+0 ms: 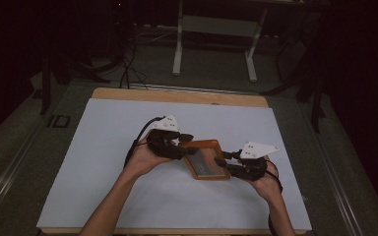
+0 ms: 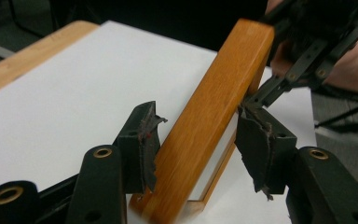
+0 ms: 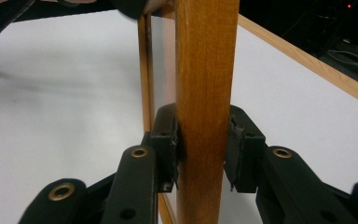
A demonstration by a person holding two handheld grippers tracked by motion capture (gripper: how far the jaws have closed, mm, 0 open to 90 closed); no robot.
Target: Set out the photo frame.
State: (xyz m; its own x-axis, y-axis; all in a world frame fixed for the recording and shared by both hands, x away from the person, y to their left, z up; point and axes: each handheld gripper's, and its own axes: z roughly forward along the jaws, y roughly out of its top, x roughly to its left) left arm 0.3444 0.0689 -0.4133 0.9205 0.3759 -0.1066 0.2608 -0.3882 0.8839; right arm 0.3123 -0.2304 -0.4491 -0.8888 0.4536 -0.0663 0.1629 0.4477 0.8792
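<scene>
A small orange-brown wooden picture frame (image 1: 204, 160) with a grey pane is lifted off the white sheet, between both grippers. My left gripper (image 1: 186, 145) is at its left end. In the left gripper view the jaws straddle the frame's wooden edge (image 2: 214, 107); the left gripper (image 2: 198, 140) stands open, with a clear gap at its right pad (image 2: 261, 149). My right gripper (image 1: 224, 162) is at the frame's right end. In the right gripper view both pads press on the frame's wooden bar (image 3: 205, 70), so the right gripper (image 3: 201, 144) is shut on it.
A white sheet (image 1: 128, 196) covers most of the wooden table (image 1: 177, 95), whose bare edge shows at the back. Beyond the table, a white desk stand (image 1: 179, 44) and dark cables (image 1: 128, 69) are on the floor. The room around is dark.
</scene>
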